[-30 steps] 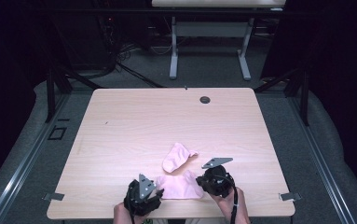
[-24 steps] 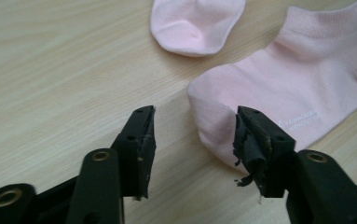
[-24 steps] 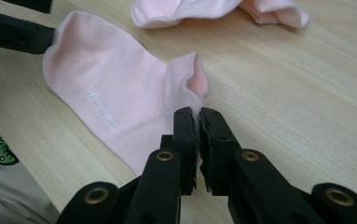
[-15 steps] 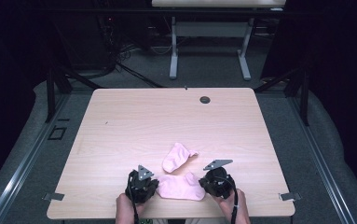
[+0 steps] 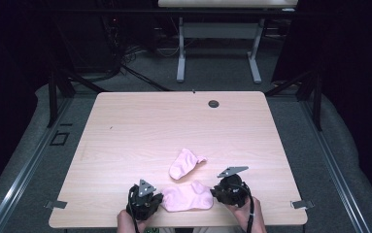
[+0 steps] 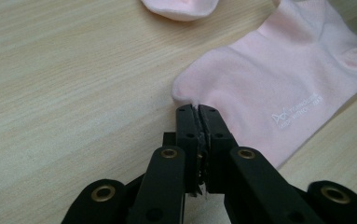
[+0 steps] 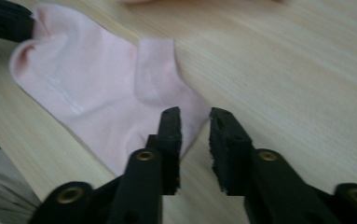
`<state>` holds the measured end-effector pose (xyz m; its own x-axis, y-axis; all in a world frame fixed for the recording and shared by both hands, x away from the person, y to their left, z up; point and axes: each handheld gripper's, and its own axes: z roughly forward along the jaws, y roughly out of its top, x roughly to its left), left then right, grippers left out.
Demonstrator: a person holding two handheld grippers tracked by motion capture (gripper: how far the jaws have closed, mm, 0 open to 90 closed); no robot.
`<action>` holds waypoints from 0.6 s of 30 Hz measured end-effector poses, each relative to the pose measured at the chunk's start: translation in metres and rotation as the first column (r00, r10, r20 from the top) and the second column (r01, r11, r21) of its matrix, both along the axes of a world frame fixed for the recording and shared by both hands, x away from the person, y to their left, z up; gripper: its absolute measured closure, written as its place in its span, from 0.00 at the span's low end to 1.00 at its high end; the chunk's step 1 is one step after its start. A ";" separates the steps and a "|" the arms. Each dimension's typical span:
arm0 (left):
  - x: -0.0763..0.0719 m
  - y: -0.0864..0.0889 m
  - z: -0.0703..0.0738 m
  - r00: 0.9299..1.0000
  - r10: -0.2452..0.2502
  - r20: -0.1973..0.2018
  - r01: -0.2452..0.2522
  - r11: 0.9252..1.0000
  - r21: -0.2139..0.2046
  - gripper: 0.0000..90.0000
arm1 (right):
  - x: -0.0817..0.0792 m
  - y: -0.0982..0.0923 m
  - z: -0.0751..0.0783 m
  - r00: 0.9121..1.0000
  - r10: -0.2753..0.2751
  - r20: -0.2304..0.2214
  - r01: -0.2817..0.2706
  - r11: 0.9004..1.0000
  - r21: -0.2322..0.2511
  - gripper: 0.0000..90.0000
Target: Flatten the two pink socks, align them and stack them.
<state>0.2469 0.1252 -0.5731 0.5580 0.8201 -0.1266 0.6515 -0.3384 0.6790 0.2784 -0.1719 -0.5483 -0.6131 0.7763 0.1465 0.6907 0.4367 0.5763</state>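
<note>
Two pink socks lie on the wooden table point(image 5: 149, 126). The near sock point(image 5: 188, 196) is spread flat close to the front edge, with the far sock point(image 5: 186, 162) bunched just behind it. My left gripper point(image 5: 159, 199) is at the near sock's left end. In the left gripper view it point(image 6: 197, 112) is shut, pinching the rim of that sock point(image 6: 278, 79). My right gripper point(image 5: 215, 193) is at the sock's right end. Its jaws point(image 7: 195, 119) have just been opening and stand apart with bare table between them. The sock's cuff point(image 7: 97, 93) lies beside and under the left jaw.
A dark round grommet point(image 5: 213, 103) sits near the table's far edge. The frame of another table point(image 5: 217, 48) stands behind on the grey floor. The table's front edge runs just under both hands. The far sock's tip point(image 6: 178, 7) shows at the top of the left gripper view.
The left gripper has edged slightly towards the near sock's left end. Both hands have stayed by the front edge and the socks lie as before.
</note>
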 end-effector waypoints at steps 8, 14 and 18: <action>0.001 0.001 -0.001 1.000 -0.011 -0.004 0.011 1.000 -0.013 0.97 | 0.023 0.028 -0.007 0.994 0.109 -0.004 -0.109 0.993 -0.055 0.80; -0.002 0.003 -0.002 1.000 -0.022 -0.002 0.022 1.000 -0.017 0.98 | 0.021 0.026 -0.011 0.996 0.085 -0.007 -0.085 0.993 -0.076 0.97; -0.007 0.006 -0.004 1.000 -0.016 -0.011 0.015 0.999 -0.047 0.98 | 0.015 0.019 -0.010 0.999 0.038 -0.010 -0.039 0.995 -0.092 0.97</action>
